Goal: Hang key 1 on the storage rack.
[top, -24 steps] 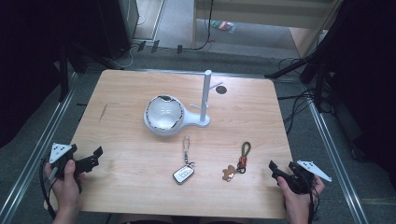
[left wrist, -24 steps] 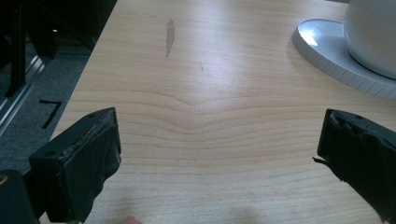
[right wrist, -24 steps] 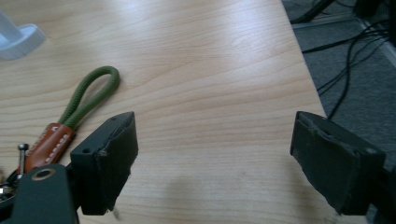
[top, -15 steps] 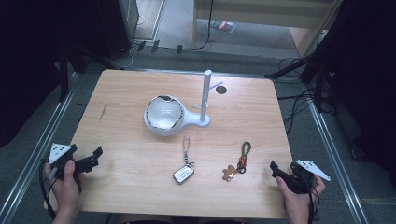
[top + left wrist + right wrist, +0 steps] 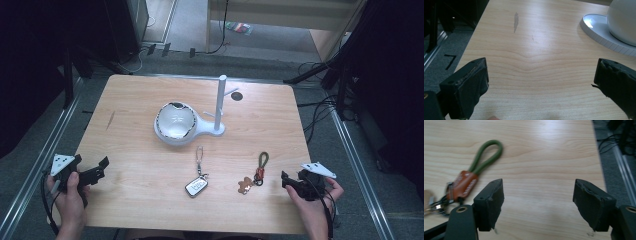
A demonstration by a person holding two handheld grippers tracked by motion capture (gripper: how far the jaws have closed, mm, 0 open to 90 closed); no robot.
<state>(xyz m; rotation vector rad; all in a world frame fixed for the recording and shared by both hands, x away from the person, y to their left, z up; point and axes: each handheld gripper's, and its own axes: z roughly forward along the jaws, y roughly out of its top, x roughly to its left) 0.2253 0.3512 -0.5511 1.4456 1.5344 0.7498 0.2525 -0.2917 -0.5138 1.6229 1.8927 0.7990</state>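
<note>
My left gripper [image 5: 92,172] sits at the near left corner of the table [image 5: 130,90], held in my left hand [image 5: 70,192], and its jaws stand wide apart with nothing but bare wood between them; in the left gripper view the same gripper [image 5: 539,82] looks out over the wood toward the white stand [image 5: 614,27], whose flat rim and rounded bowl show at the upper right, well apart from the jaws. A dark scuff [image 5: 516,22] marks the wood farther off. My right gripper [image 5: 289,181] rests at the near right edge in my right hand [image 5: 312,202], and its jaws too are spread wide, holding nothing. In the right gripper view that gripper [image 5: 537,205] points across the table, and the green loop keyring [image 5: 477,167] with its orange leather tab lies just beside the left jaw, apart from it. From above, this keyring [image 5: 260,167] lies near my right gripper with a small brown charm [image 5: 244,186] at its near end. The car key [image 5: 197,186] lies in the middle of the near half, its ring and strap stretching away toward the stand. The stand [image 5: 187,122] is at the table's middle, a white bowl joined to an upright post with short pegs [image 5: 220,102]. A small dark disc [image 5: 237,96] lies just beyond the post.
</note>
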